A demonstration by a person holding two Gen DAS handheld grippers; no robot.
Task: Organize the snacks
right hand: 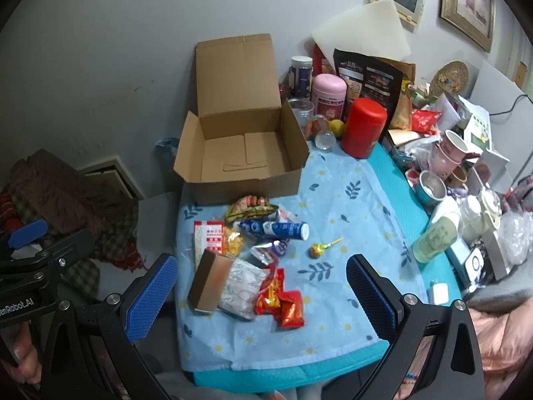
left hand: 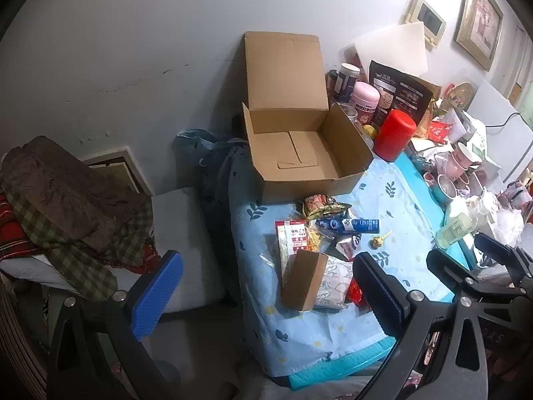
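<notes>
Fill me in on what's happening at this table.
A person holds two grippers, left gripper and right gripper, both open and empty above the table edge. The cardboard box sits open with nothing inside. The snacks, including a blue tube, lollipop and red packets, lie loose on the blue cloth.

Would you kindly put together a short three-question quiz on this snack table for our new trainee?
1. True or false: the cardboard box already holds snacks.
2. Which lies alone on the cloth, apart from the snack pile: A) the lollipop, B) the blue tube, C) the red packets?
3. Fill in: the left gripper and the right gripper both have their jaws ____.

Key: 1. False, it is empty. 2. A. 3. Open, holding nothing.
</notes>
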